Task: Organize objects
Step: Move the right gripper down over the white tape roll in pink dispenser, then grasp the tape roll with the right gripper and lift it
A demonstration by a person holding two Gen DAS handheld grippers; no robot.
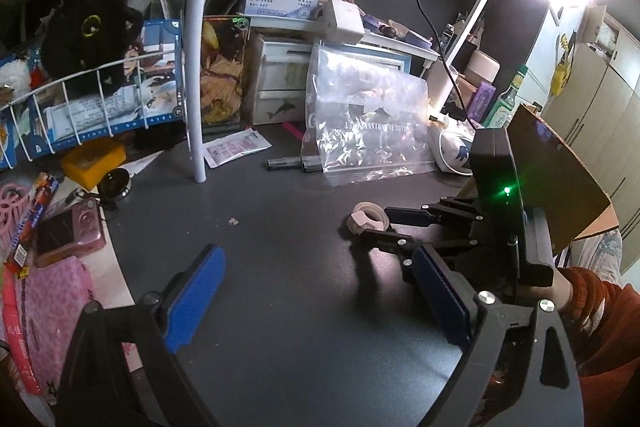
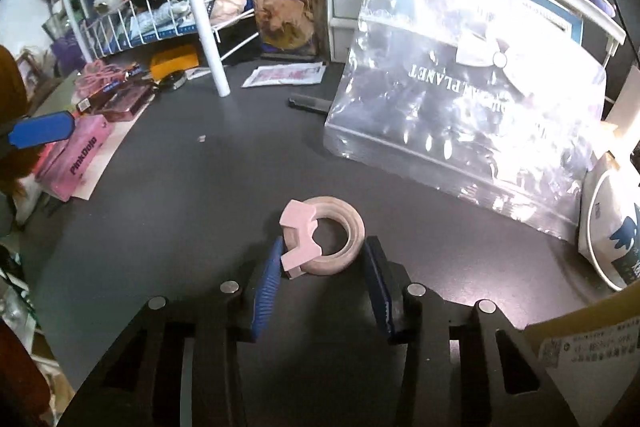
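Our right tongs (image 2: 322, 279) sit low on the table (image 2: 180, 227) with the tape roll (image 2: 326, 239) between their blue pads. The left pad touches the pink dispenser clip (image 2: 298, 231), while the right pad stands just beside the roll's rim, and we cannot tell whether it presses yet. So the roll is bracketed more than firmly pinched. Our left tongs (image 1: 316, 307) hang spread wide over bare table, holding nothing.

The roll lies flat near the middle of the table, just in front of the clear bag (image 2: 460, 107).

The grip is our worry. The pads meet only the near part of the roll, and one bears on the clip's angled face, not on the round wall. We judge that a squeeze there could twist the roll or squirt it forward toward the bag. A lift might also leave it hanging by the clip and tipping.

As for direction, the roll's hole faces straight up, so its axis is vertical. The clip runs across the roll's left rim, its long line going away from us and a little right.
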